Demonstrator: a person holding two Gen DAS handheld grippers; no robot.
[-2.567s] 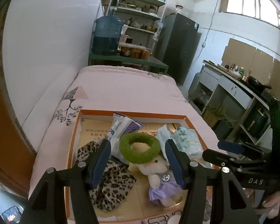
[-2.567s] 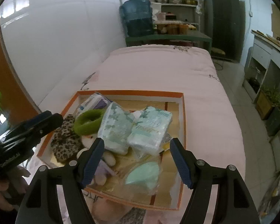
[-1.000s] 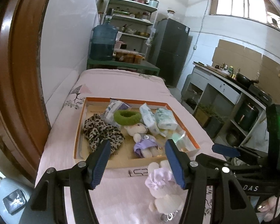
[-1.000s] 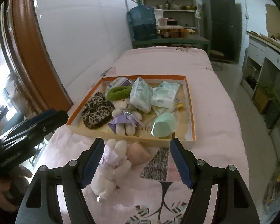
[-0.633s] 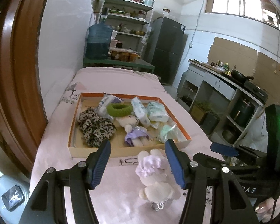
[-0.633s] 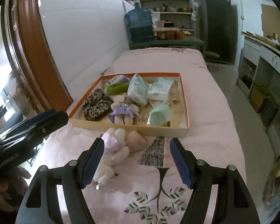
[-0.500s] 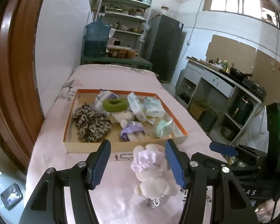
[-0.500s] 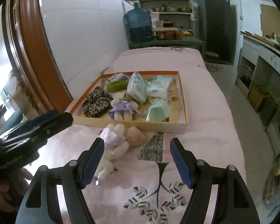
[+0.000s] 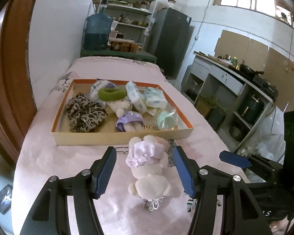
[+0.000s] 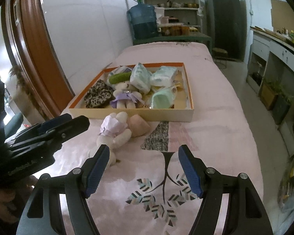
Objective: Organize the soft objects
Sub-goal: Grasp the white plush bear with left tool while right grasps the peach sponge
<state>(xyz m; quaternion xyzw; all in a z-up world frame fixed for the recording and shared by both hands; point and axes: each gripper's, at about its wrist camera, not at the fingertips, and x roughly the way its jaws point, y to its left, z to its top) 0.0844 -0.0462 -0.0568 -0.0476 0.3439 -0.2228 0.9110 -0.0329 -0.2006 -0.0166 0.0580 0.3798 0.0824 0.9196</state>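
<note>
The plush toy point(image 9: 149, 168) with a lilac dress lies on the pink bedspread point(image 10: 215, 121) just in front of the orange-rimmed box point(image 9: 123, 137), its white body stretched toward the camera and a small metal clasp at its near end. A pale pink soft pad point(image 10: 139, 126) touches it on the right side, close against the box wall. The left claw point(image 9: 145, 172) stands released, its blue pads on either side of the toy without pressing on it. The right claw point(image 10: 144, 171) is released too, spread wide over bare bedspread with its leaf print, the toy just beyond its left pad. Inside the box sit a leopard-print cloth point(image 9: 84, 113), a green fuzzy ring point(image 9: 111, 94), a second small bear in a purple dress point(image 10: 124, 96), two white wrapped packs point(image 10: 152, 77) and a mint-green item in clear wrap point(image 10: 162, 98). In the right wrist view the left claw shows at the left edge, with part of the person's hand point(image 10: 2, 195) beneath it.
</note>
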